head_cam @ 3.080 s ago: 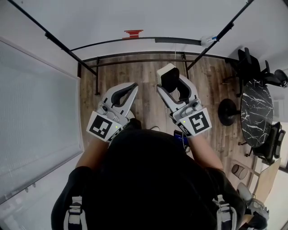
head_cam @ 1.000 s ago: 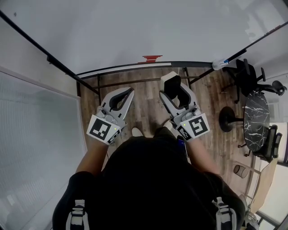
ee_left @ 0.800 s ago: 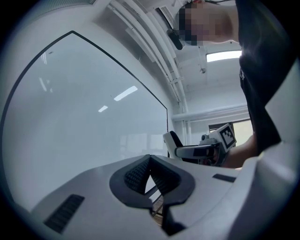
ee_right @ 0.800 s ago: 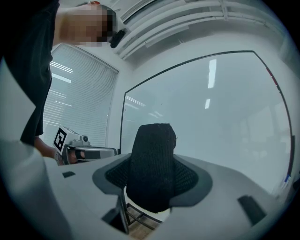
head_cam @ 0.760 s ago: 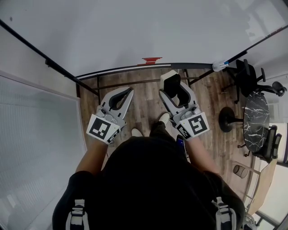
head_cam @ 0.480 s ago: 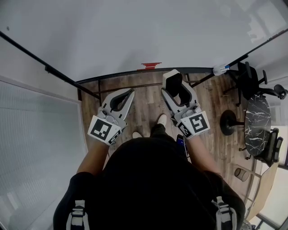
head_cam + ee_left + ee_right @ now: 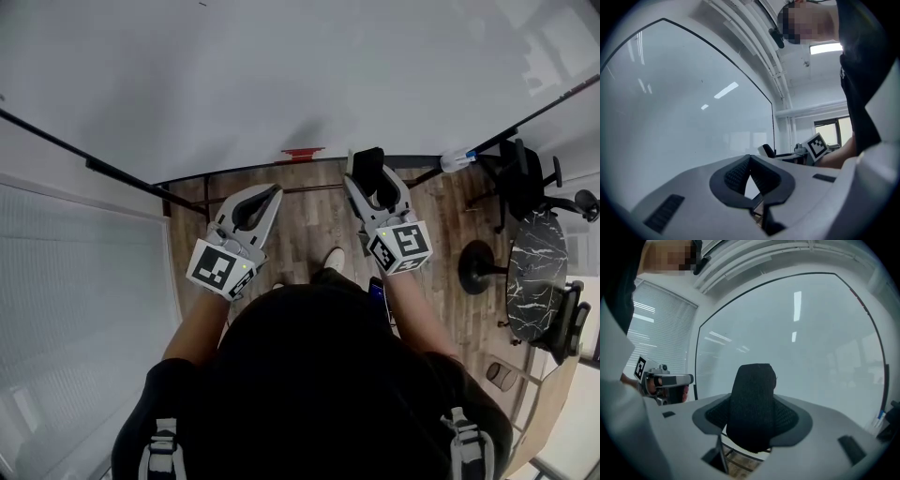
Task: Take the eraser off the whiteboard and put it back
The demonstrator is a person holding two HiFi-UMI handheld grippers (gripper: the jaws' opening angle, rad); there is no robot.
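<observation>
**A:** Where are we, starting at our left?

**B:** Our left tongs [image 7: 269,194] are closed tip to tip with nothing in them. They're held level in front of us and have no part in the job.

**A:** And further right?

**B:** A small red piece [image 7: 302,152] sits on the lower rail of the whiteboard [image 7: 281,75]. Right of that, our right tongs [image 7: 369,180] are spread wide, with both pads pressed on the sides of the eraser [image 7: 752,404]. So the eraser is off the board, carried upright in the air just in front of it. We can't tell how much gap remains.

**A:** Which step is that?

**B:** We judge the taking-off is done and this is the return. Next we'd bring the eraser's flat face square onto the board. We'd open the tongs only once it rests there, or it may drop to the floor.

**A:** What has changed over the last three seconds?

**B:** The board's rail then lay well beyond both tongs, with bare wooden floor between them. Now the right tongs' tip reaches the rail in the head view. The eraser showed a pale side before and now looks dark. The grip is unchanged, and the left tongs were shut then too.
</observation>
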